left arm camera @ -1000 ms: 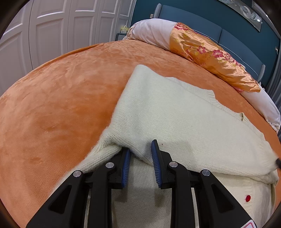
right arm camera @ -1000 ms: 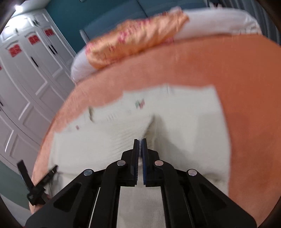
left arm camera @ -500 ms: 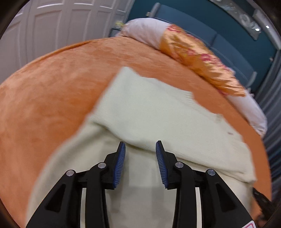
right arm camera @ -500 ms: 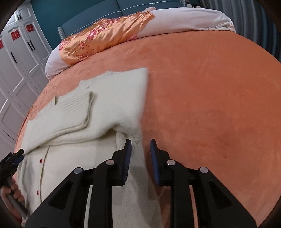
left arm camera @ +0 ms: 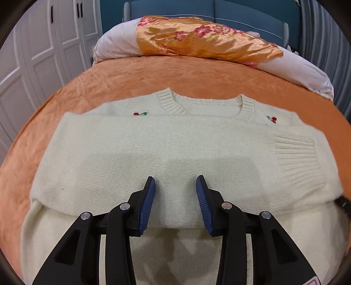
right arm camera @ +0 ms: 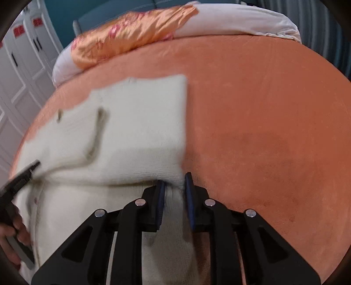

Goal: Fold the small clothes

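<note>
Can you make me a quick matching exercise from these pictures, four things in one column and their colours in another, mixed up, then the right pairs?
Things:
1. sweater
2. bed cover
3. headboard
4. embroidered cherries

Colours:
A. teal blue
B. red
C. cream
D. orange

Pairs: 1-C, 2-D, 3-A, 4-B

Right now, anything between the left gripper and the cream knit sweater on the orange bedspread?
Nothing visible. The left gripper sits open directly over the cream knit sweater, with its folded-over sleeve right under the pads.
</note>
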`<state>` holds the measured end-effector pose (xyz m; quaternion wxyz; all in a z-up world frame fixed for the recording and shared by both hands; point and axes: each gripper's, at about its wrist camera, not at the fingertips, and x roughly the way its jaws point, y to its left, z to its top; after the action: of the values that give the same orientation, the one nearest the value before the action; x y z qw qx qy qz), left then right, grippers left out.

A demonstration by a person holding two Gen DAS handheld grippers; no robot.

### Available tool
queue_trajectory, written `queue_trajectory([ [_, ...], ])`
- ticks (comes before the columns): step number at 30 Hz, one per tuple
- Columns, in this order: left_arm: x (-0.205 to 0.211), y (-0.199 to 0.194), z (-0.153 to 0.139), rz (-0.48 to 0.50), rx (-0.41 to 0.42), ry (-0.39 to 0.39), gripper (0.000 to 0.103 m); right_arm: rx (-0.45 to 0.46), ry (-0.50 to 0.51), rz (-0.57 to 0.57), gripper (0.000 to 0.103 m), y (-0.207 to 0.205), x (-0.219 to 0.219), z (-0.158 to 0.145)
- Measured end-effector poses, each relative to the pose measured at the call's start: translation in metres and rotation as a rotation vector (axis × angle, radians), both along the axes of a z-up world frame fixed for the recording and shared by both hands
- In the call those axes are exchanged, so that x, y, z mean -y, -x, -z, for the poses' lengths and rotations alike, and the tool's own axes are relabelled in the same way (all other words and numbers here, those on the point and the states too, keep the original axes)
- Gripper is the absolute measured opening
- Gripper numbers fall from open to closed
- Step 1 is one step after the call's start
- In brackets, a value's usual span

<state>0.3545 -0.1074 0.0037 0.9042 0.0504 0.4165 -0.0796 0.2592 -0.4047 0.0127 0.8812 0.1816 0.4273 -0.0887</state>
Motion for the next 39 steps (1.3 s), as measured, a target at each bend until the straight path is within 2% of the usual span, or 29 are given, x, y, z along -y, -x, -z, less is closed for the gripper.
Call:
queue_trajectory([
  [3, -0.003, 0.001, 0.002, -0.001, 0.0, 0.019, 0.037, 0.025, -0.007, 0.056, 0.019, 0.008, -0.004, -0.024],
  [6, -0.002, 0.006, 0.003, -0.001, 0.019, 0.005, 0.037, 0.104, 0.076, 0.147, 0.02, 0.022, -0.02, -0.052],
  [9, 0.001, 0.009, 0.003, -0.004, 0.027, -0.011, 0.037, 0.174, 0.09, 0.131, 0.02, 0.016, -0.046, -0.071],
  [12, 0.001, 0.009, 0.004, -0.004, 0.032, -0.01, 0.037, 0.132, 0.009, -0.056, 0.02, -0.024, -0.079, -0.063],
  [14, 0.001, 0.009, 0.005, -0.004, 0.037, -0.013, 0.037, 0.076, 0.015, -0.135, 0.016, -0.045, -0.097, -0.044],
  [16, 0.002, 0.009, 0.005, -0.004, 0.042, -0.019, 0.038, 0.012, 0.078, -0.114, 0.016, -0.055, -0.097, -0.022],
  [18, 0.002, 0.009, 0.005, -0.002, 0.044, -0.02, 0.038, 0.031, 0.068, -0.052, 0.023, -0.045, -0.081, -0.016],
  [20, -0.001, 0.009, 0.005, 0.002, 0.041, -0.005, 0.038, 0.014, 0.069, 0.026, 0.018, -0.025, -0.061, -0.018],
  [21, -0.002, 0.009, 0.004, 0.005, 0.04, -0.002, 0.038, 0.016, 0.055, 0.035, 0.009, -0.015, -0.055, -0.019],
  [22, -0.003, 0.011, 0.003, 0.009, 0.04, -0.005, 0.039, 0.015, 0.038, 0.04, 0.007, -0.006, -0.05, -0.02],
  [23, -0.003, 0.013, 0.002, 0.012, 0.041, -0.01, 0.039, -0.003, 0.06, 0.057, 0.013, 0.007, -0.047, -0.024],
  [25, -0.007, 0.024, -0.003, 0.014, 0.044, -0.031, 0.045, -0.013, 0.117, 0.062, 0.013, 0.03, -0.05, -0.032],
  [27, -0.021, 0.045, -0.008, -0.004, 0.023, -0.026, 0.046, -0.006, 0.111, 0.06, 0.014, 0.06, -0.052, -0.042],
  [31, -0.077, 0.099, -0.013, -0.035, -0.075, 0.055, 0.046, -0.026, 0.083, 0.049, 0.037, 0.131, -0.054, -0.047],
  [33, -0.121, 0.135, -0.019, -0.081, -0.106, 0.07, 0.05, -0.05, 0.067, 0.038, 0.038, 0.158, -0.061, -0.047],
  [36, -0.177, 0.18, -0.028, -0.155, -0.136, 0.085, 0.057, -0.097, 0.016, 0.024, 0.05, 0.211, -0.067, -0.043],
  [39, -0.227, 0.222, -0.038, -0.218, -0.168, 0.106, 0.061, -0.136, -0.081, 0.021, 0.055, 0.255, -0.07, -0.037],
])
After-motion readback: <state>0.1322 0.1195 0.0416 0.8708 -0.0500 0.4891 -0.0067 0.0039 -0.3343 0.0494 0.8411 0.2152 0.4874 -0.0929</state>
